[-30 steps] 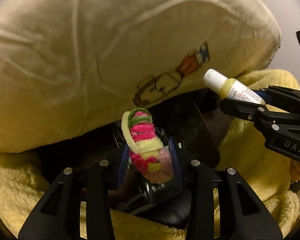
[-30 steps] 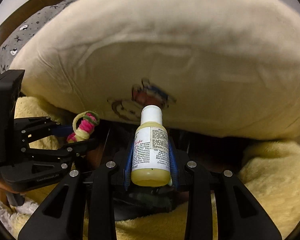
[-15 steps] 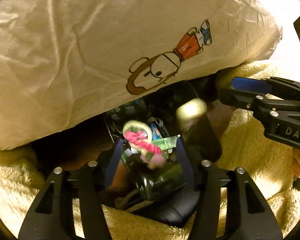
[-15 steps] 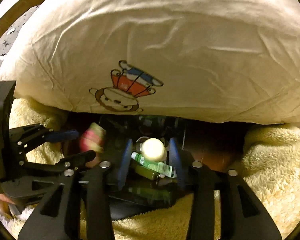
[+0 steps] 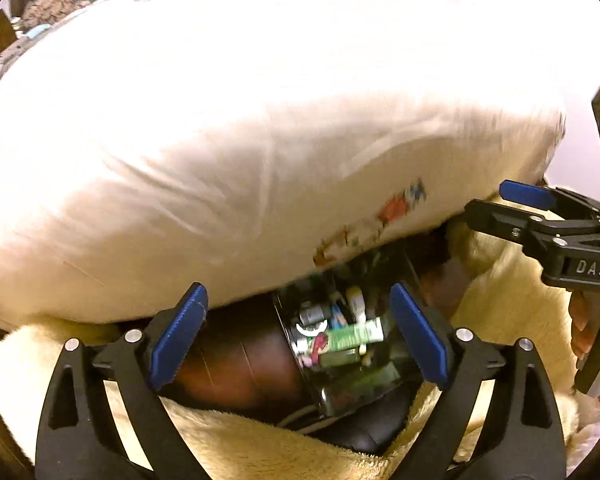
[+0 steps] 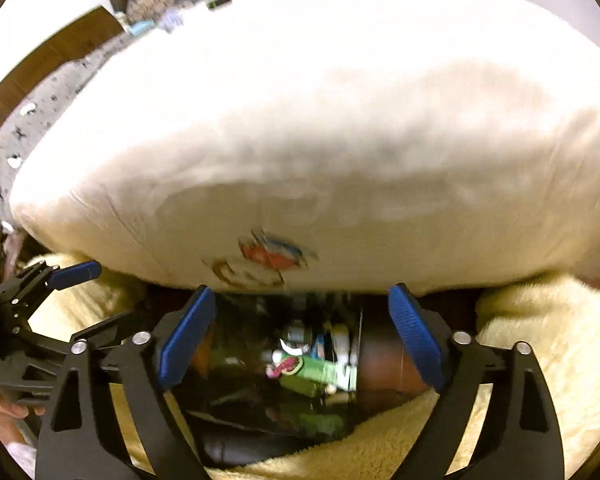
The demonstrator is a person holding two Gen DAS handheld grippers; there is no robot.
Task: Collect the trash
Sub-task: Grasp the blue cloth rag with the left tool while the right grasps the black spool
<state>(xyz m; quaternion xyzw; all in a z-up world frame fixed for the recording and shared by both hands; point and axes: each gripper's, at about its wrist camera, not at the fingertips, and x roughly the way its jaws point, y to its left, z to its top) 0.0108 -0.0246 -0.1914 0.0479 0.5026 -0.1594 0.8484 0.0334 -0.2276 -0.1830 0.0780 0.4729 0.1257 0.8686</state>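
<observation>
Both your grippers, left (image 5: 298,334) and right (image 6: 300,334), hang spread wide and empty above the black bin (image 5: 364,392) holding the green tube (image 5: 354,336)

Left gripper (image 5: 298,332) wide open, empty, above dark trash bin (image 5: 384,392) – green tube (image 5: 354,337) and pink-green fuzzy thing (image 5: 318,345) inside, blurry. Big cream pillow (image 5: 240,140) overhangs bin. Right gripper (image 5: 500,204) at right edge – probably open. Yellow blanket (image 5: 512,300) underneath.
</observation>
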